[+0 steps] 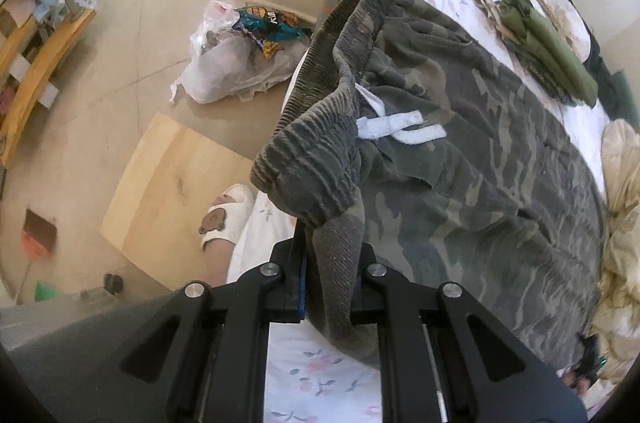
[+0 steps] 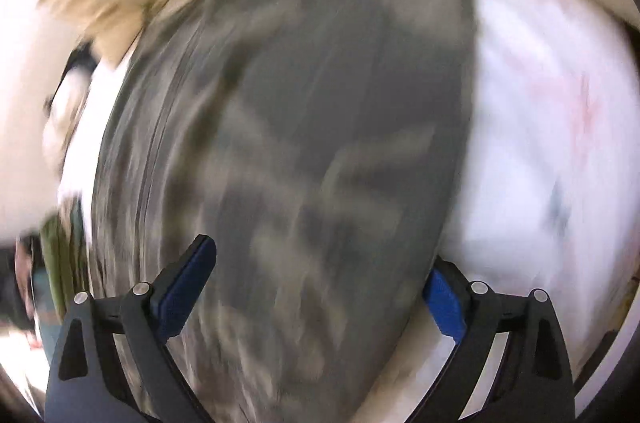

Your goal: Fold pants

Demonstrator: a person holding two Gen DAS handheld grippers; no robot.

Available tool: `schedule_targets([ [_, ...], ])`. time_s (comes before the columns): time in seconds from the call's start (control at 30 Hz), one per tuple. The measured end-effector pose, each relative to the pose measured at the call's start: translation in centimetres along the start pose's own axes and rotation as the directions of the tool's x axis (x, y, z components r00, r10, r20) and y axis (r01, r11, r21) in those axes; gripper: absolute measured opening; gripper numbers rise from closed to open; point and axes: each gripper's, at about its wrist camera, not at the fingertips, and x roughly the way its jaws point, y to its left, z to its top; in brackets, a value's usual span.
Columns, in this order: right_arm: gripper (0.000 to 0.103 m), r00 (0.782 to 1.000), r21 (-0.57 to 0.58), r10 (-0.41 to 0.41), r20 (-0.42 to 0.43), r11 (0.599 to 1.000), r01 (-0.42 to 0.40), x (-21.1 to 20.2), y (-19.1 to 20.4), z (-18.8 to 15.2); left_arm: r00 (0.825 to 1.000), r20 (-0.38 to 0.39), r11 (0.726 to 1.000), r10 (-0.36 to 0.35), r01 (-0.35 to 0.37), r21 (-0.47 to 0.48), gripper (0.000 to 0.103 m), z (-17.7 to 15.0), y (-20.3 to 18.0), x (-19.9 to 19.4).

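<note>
Camouflage pants (image 1: pixel 472 159) lie spread on a white flowered bed sheet (image 1: pixel 316 379), with a white drawstring (image 1: pixel 400 127) at the ribbed waistband (image 1: pixel 320 127). My left gripper (image 1: pixel 330 287) is shut on a corner of the waistband fabric and holds it raised off the bed. In the right wrist view, which is blurred by motion, my right gripper (image 2: pixel 320 287) stands open above the pants leg (image 2: pixel 304 143), its blue pads (image 2: pixel 188 287) wide apart and clear of the cloth.
A folded olive garment (image 1: pixel 548 51) lies further up the bed, beside a cream duvet (image 1: pixel 624 207). On the floor are a plastic bag of rubbish (image 1: pixel 236 59), a wooden board (image 1: pixel 168 191) and a person's foot in a white slipper (image 1: pixel 224 219).
</note>
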Motion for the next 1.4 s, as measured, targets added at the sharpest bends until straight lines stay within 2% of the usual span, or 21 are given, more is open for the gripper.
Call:
schedule_targets([
  [0.1, 0.097, 0.996, 0.032, -0.076, 0.043, 0.997, 0.075, 0.2, -0.6, 3.8, 1.0, -0.01, 1.0, 0.003, -0.003, -0.002, 0.009, -0.1, 0.4, 0.3],
  [0.2, 0.096, 0.992, 0.044, -0.125, 0.03, 0.991, 0.123, 0.6, -1.0, 7.4, 1.0, -0.01, 1.0, 0.009, -0.009, -0.005, 0.009, -0.2, 0.6, 0.4],
  [0.27, 0.094, 0.985, -0.006, -0.171, 0.014, 0.985, 0.171, 1.0, -0.7, 9.8, 1.0, -0.011, 1.0, 0.018, -0.018, -0.01, 0.009, -0.2, 0.7, 0.6],
  [0.33, 0.087, 0.976, -0.073, -0.22, 0.0, 0.973, 0.219, 1.6, -0.5, 11.6, 0.999, -0.008, 1.0, 0.031, -0.031, -0.006, 0.009, -0.1, 0.5, 0.7],
  [0.4, 0.069, 0.971, -0.094, -0.237, 0.014, 0.967, 0.238, 1.6, -0.9, 12.8, 0.998, 0.005, 0.998, 0.057, -0.057, 0.013, 0.009, -0.1, 0.1, 0.7],
  [0.43, 0.065, 0.971, -0.077, -0.236, 0.029, 0.968, 0.238, 1.4, -1.4, 13.4, 0.997, 0.009, 0.997, 0.071, -0.071, 0.022, 0.009, -0.1, -0.1, 0.7],
  [0.53, 0.021, 0.966, -0.009, -0.252, 0.066, 0.967, 0.253, 0.5, -2.7, 13.9, 0.997, 0.01, 0.996, 0.081, -0.081, 0.035, 0.009, -0.2, -0.5, 0.6],
  [0.57, 0.002, 0.97, -0.011, -0.229, 0.079, 0.973, 0.231, 0.0, -2.6, 13.9, 0.997, 0.005, 0.996, 0.072, -0.072, 0.044, 0.008, -0.2, -0.6, 0.5],
  [0.63, 0.002, 0.974, -0.056, -0.194, 0.115, 0.978, 0.202, -1.4, -1.2, 13.7, 1.0, -0.01, 0.997, 0.024, -0.023, 0.077, 0.008, -0.4, -1.2, -0.1],
  [0.67, 0.002, 0.978, -0.081, -0.147, 0.146, 0.984, 0.16, -2.6, -0.2, 13.6, 1.0, -0.008, 0.996, 0.013, -0.012, 0.083, 0.008, -0.3, -1.2, -0.4],
  [0.8, 0.002, 0.974, -0.101, -0.014, 0.226, 0.994, 0.037, -6.9, 2.2, 13.7, 0.998, -0.031, 0.998, -0.057, 0.057, 0.014, 0.008, 1.2, -0.2, -1.8],
  [0.93, 0.002, 0.974, -0.209, 0.077, 0.215, 0.978, -0.031, -8.9, 6.3, 14.5, 0.994, -0.06, 0.996, -0.088, 0.087, -0.006, 0.008, 3.2, -0.2, -2.5],
  [1.07, 0.002, 0.976, -0.294, 0.077, 0.203, 0.956, -0.015, -8.9, 11.6, 16.4, 0.991, -0.117, 0.994, -0.068, 0.077, 0.075, 0.008, 5.5, -1.2, -1.9],
  [1.13, 0.002, 0.979, -0.301, 0.09, 0.183, 0.953, -0.031, -9.0, 12.6, 17.5, 0.977, -0.2, 0.979, -0.071, 0.106, 0.172, 0.008, 6.9, -2.3, -1.0],
  [1.2, 0.002, 0.98, -0.356, 0.106, 0.167, 0.934, -0.041, -8.3, 16.0, 18.3, 0.979, -0.192, 0.973, -0.065, 0.105, 0.207, 0.009, 8.4, -2.4, -0.9],
  [1.3, 0.002, 0.982, -0.474, 0.07, 0.178, 0.88, 0.023, -6.0, 22.2, 17.9, 0.978, -0.203, 0.97, -0.04, 0.087, 0.227, 0.009, 11.4, -2.7, 0.2],
  [1.4, 0.002, 0.982, -0.539, 0.018, 0.19, 0.838, 0.088, -3.2, 26.4, 18.3, 0.98, -0.195, 0.969, -0.032, 0.078, 0.233, 0.009, 15.1, -4.5, 2.3],
])
